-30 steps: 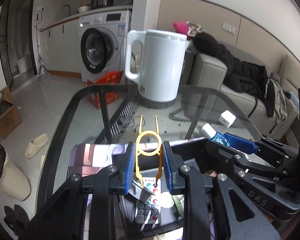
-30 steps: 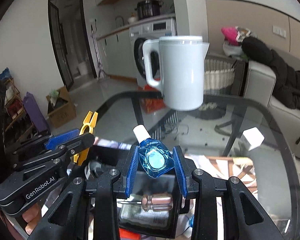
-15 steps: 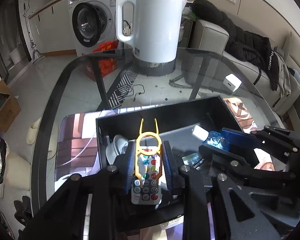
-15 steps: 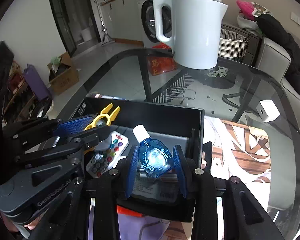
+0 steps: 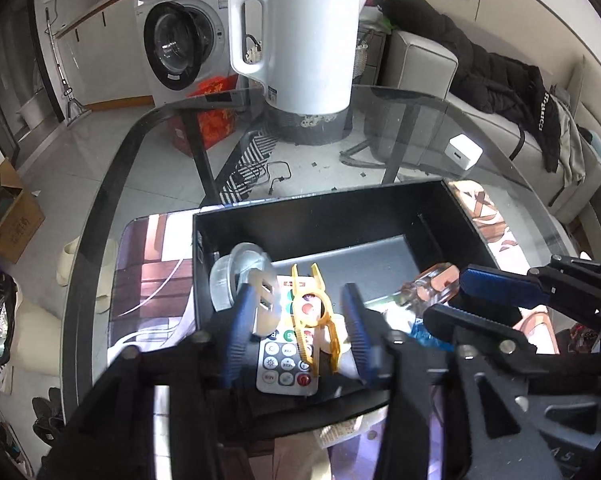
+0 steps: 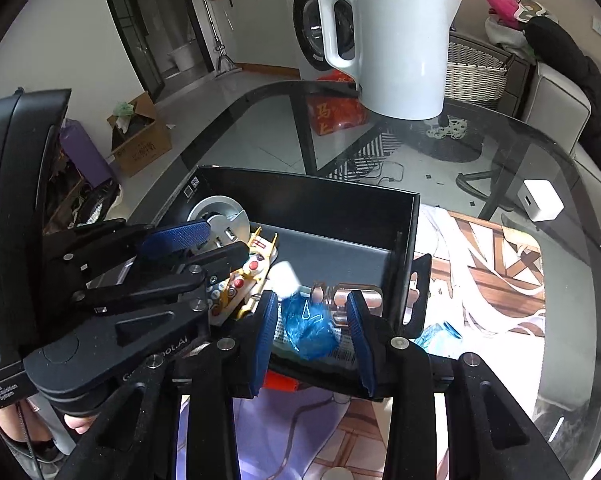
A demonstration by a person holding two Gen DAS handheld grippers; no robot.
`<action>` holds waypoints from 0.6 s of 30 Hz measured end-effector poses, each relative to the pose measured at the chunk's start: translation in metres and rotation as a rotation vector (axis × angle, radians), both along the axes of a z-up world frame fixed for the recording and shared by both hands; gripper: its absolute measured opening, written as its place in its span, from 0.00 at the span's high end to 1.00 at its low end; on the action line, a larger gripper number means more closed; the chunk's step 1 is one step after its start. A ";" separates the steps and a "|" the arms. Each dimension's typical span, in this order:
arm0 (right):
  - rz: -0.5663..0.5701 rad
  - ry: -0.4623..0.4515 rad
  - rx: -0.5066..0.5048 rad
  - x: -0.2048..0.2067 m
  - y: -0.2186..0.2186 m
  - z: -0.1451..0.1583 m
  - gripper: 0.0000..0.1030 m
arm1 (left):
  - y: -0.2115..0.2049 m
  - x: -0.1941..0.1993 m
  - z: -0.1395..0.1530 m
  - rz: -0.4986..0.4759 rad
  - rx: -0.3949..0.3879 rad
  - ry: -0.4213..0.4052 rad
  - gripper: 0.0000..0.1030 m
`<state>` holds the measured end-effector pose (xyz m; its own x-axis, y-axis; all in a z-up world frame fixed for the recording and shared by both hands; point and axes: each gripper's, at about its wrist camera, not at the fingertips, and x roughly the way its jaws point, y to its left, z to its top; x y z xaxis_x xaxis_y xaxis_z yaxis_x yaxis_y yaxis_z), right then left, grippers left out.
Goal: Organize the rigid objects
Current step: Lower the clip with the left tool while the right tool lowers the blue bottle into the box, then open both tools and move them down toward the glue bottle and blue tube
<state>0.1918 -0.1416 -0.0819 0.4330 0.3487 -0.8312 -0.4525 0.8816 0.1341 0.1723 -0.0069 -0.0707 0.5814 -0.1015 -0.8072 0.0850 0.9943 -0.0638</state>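
My left gripper (image 5: pixel 296 304) hangs over the black box (image 5: pixel 320 200), and its jaws are opening. The yellow plastic tool (image 5: pixel 312 312) lies loose between them on a white remote control (image 5: pixel 288 356), touching neither pad. My right gripper (image 6: pixel 312 304) is over the near right part of the box (image 6: pixel 308 188). The blue bottle (image 6: pixel 308 324) with a white cap is between its fingers, tipped and blurred, with a gap to each pad. A screwdriver (image 6: pixel 348 296) with a clear handle lies beneath it.
A silver round object (image 5: pixel 240 268) sits in the box's left corner. On the glass table (image 5: pixel 380 128) beyond the box stand a white kettle (image 5: pixel 304 40) and a white charger cube (image 5: pixel 464 152). A sofa with dark clothes is behind, and a washing machine.
Both grippers sank and tilted down over the box. The left jaws spread and the yellow tool dropped onto the remote. The blue bottle tipped and came loose between the right pads.
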 end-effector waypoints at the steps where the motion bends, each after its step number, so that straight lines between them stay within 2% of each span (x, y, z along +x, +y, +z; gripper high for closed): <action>1: -0.002 -0.006 0.009 -0.002 -0.002 0.002 0.63 | 0.001 -0.002 0.002 0.001 -0.005 -0.006 0.51; 4: -0.015 -0.033 0.024 -0.009 -0.010 0.011 0.54 | 0.000 -0.008 0.008 -0.003 -0.011 -0.024 0.49; 7: -0.007 -0.053 0.047 -0.017 -0.014 0.018 0.54 | -0.001 -0.016 0.016 -0.004 -0.005 -0.043 0.47; 9: -0.003 -0.070 0.046 -0.023 -0.015 0.022 0.54 | -0.003 -0.022 0.021 -0.003 0.015 -0.060 0.39; 11: 0.003 -0.077 0.050 -0.028 -0.018 0.026 0.54 | -0.002 -0.029 0.027 0.002 0.028 -0.083 0.28; 18: 0.015 -0.082 0.061 -0.042 -0.030 0.039 0.54 | 0.001 -0.049 0.036 -0.024 0.040 -0.091 0.26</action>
